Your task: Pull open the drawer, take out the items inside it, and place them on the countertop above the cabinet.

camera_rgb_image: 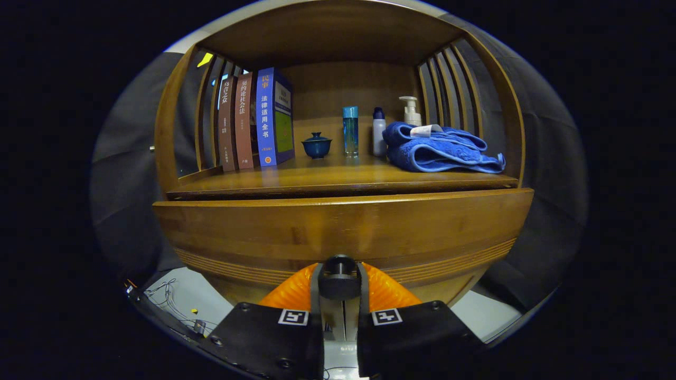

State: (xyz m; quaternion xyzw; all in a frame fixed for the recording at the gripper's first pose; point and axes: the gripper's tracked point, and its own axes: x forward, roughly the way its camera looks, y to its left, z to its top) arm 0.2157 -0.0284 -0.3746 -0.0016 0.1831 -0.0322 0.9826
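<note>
The jaws [339,282] are closed narrow on the dark round drawer knob [338,273], one finger pressing each side. The knob sits on the drawer front [343,232], a wide wooden panel running left to right straight ahead, so the pull should come directly back toward the camera. Beyond lies the desk [338,179] with books [253,124], a blue towel [438,150] and bottles [350,130].

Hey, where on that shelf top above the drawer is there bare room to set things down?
Bare wood lies between the lidded cup and books, and along the front edge. Crowded: bottles against towel. Gripper is closed on the drawer knob.
</note>
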